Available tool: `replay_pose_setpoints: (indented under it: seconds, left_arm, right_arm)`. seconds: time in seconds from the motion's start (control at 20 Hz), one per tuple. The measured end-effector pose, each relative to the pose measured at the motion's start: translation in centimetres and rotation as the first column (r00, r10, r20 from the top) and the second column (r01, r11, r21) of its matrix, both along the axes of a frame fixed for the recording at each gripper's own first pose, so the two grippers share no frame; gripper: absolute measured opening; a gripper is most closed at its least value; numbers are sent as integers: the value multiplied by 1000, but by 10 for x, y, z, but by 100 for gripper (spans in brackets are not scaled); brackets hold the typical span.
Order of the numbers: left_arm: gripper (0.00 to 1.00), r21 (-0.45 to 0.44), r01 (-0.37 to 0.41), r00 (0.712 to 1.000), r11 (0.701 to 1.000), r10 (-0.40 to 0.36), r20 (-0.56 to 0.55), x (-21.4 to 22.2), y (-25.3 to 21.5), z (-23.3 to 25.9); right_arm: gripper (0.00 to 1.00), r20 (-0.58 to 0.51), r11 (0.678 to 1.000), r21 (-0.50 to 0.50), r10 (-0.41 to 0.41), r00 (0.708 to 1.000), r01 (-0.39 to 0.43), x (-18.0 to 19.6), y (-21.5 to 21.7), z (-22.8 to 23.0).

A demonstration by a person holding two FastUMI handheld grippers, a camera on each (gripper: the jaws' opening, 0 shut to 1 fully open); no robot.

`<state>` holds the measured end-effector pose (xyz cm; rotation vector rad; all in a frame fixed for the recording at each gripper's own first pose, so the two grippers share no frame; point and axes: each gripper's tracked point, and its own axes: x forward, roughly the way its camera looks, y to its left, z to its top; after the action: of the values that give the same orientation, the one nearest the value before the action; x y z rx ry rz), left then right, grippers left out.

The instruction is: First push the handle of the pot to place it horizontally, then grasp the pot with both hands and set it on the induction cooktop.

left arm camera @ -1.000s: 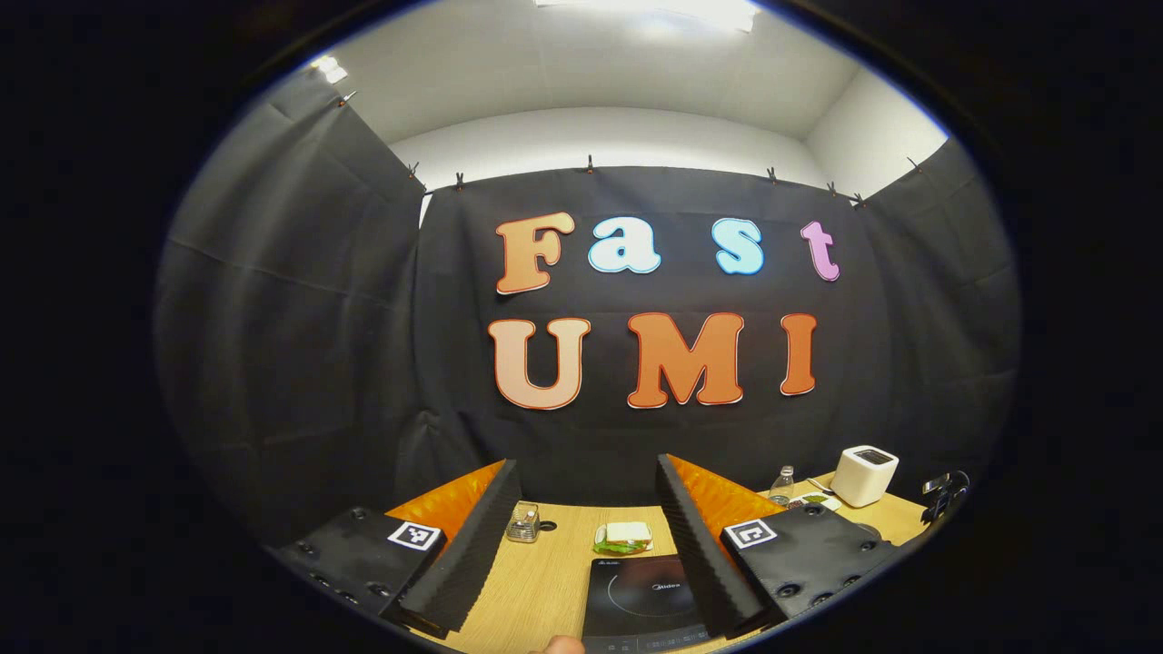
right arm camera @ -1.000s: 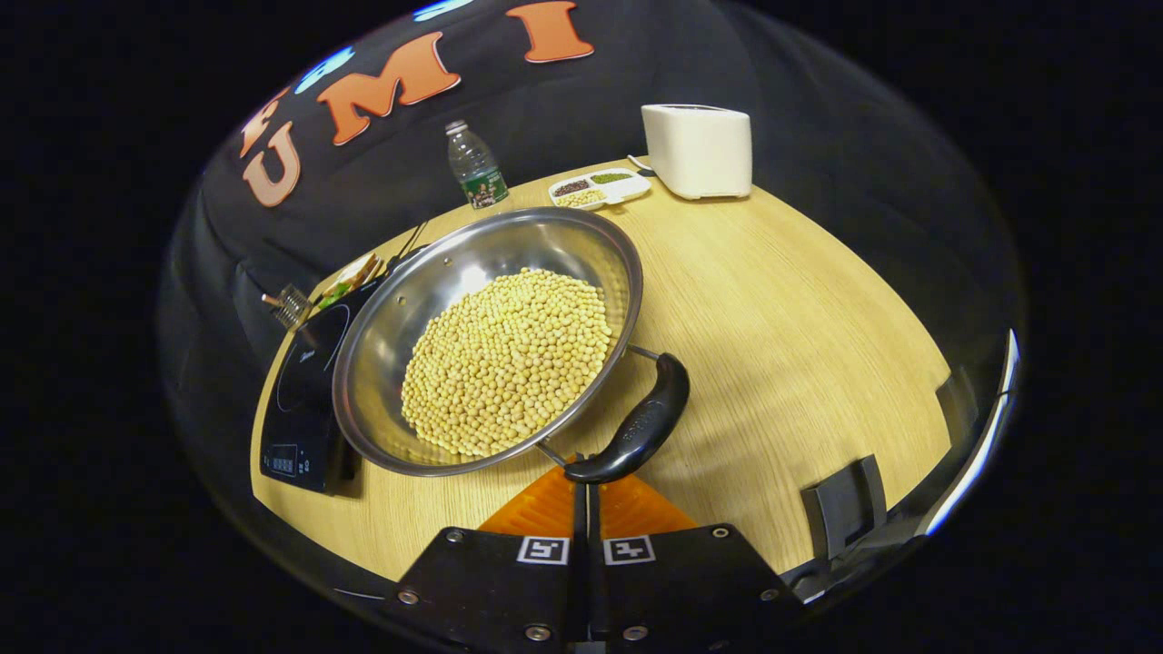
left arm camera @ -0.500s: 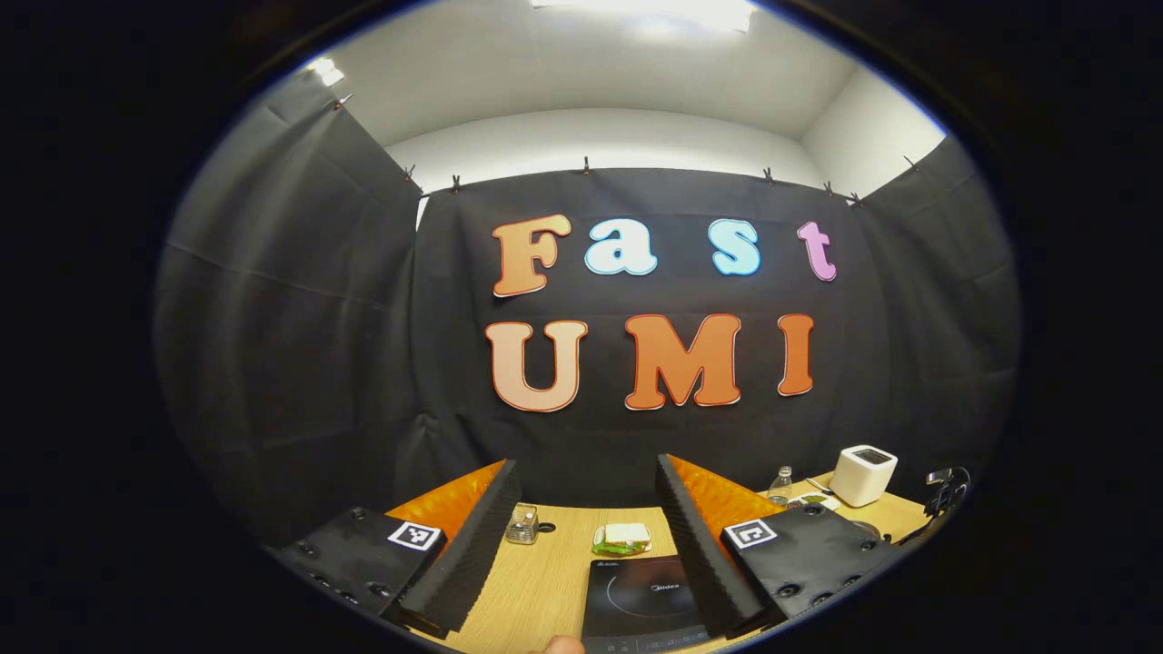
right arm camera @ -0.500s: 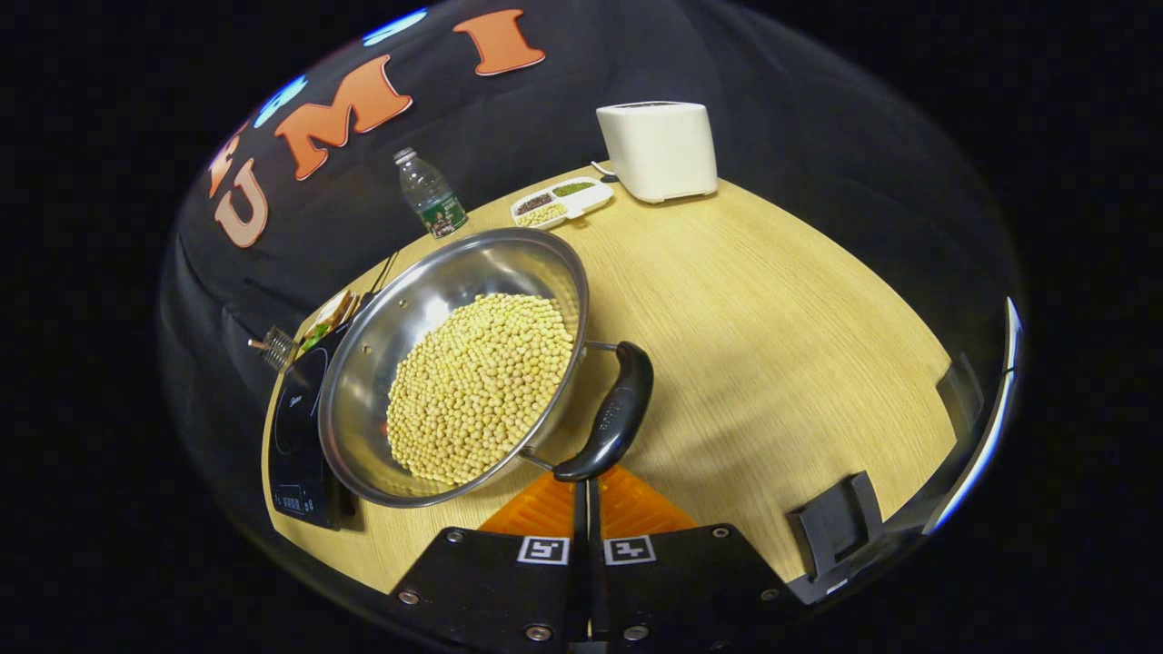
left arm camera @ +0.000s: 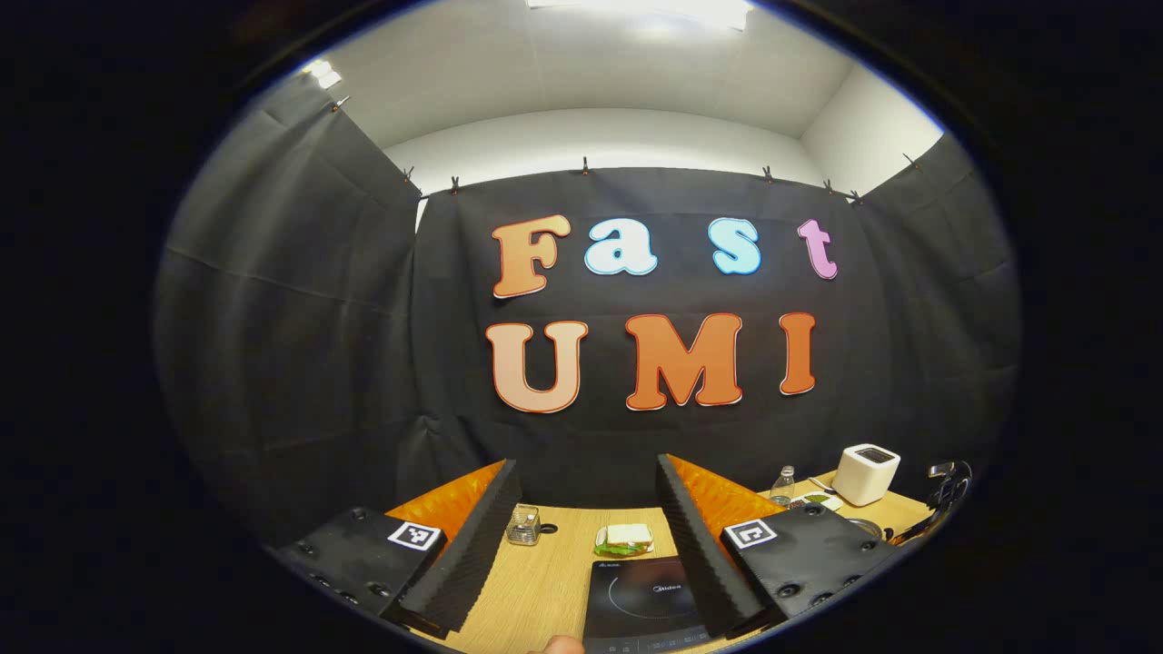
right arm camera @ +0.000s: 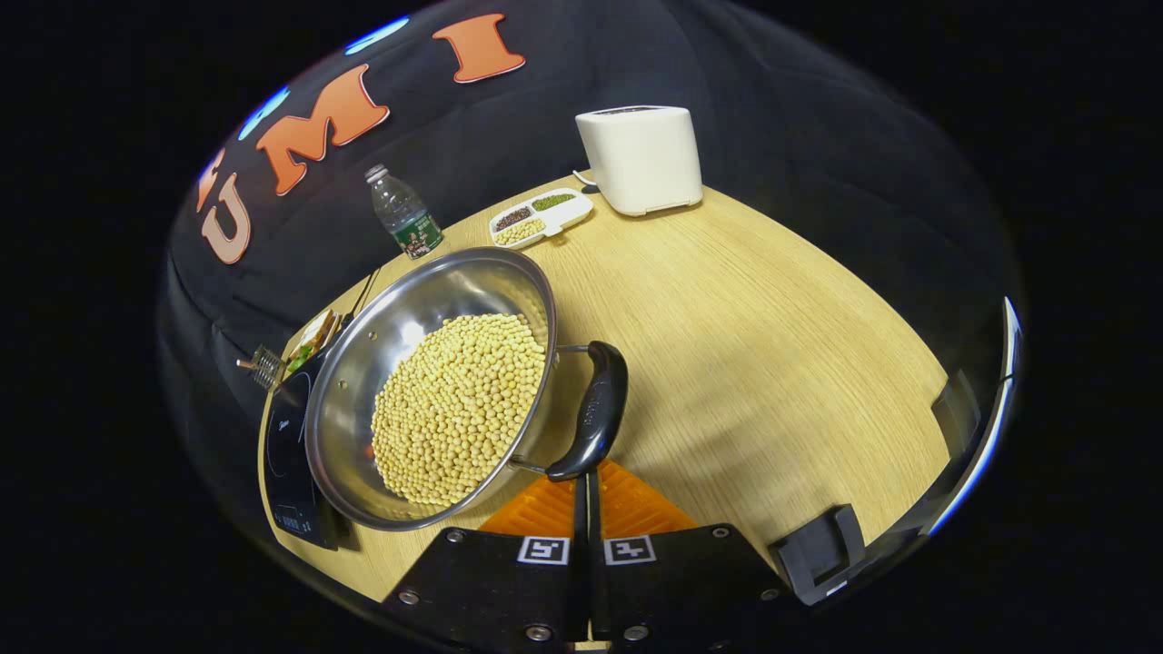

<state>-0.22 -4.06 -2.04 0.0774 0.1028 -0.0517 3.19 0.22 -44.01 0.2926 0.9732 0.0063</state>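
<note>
Pot point(right arm camera: 436, 391), a wide steel pan heaped with pale yellow beans point(right arm camera: 459, 400), sits left of centre in the right gripper view on the wooden table point(right arm camera: 772, 345), its left rim overlapping the induction cooktop point(right arm camera: 286, 454) at the lower left of that frame. Its black handle point(right arm camera: 595, 409) juts from the right rim on two wire struts and runs as a bar from just right of centre down to the bottom centre, its lower end sitting right at the tips of the right gripper point(right arm camera: 586, 486), whose fingers are pressed together with nothing between them, so I judge it is nudging the handle end with its closed tip, not gripping it. The pot lies straight ahead of this gripper and slightly left, and the handle's long axis runs nearly in line with the fingers, leaning a little to the right as it goes up; that lean is, I judge, what the push has to work on. In the left gripper view the left gripper point(left arm camera: 591, 536) is held high with its jaws spread wide and empty, the cooktop point(left arm camera: 641, 599) showing between the fingers at the bottom centre, and it looks well apart from the pot, so the right gripper is the nearer one. Beyond the pot, toward the top of the right gripper view, stand a water bottle point(right arm camera: 404, 213), a divided dish point(right arm camera: 541, 218) of grains and a white box-shaped appliance point(right arm camera: 641, 159)
</note>
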Motion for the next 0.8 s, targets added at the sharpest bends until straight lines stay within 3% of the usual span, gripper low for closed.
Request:
replay_pose_setpoints:
  seconds: [0.8]
  left_arm:
    - [99, 8, -26, 999, 1000, 26, -19, 18, 0, -9]
  right_arm:
    - [0, 5, 1000, 10, -30, 1000, 30, 41, -13, -3]
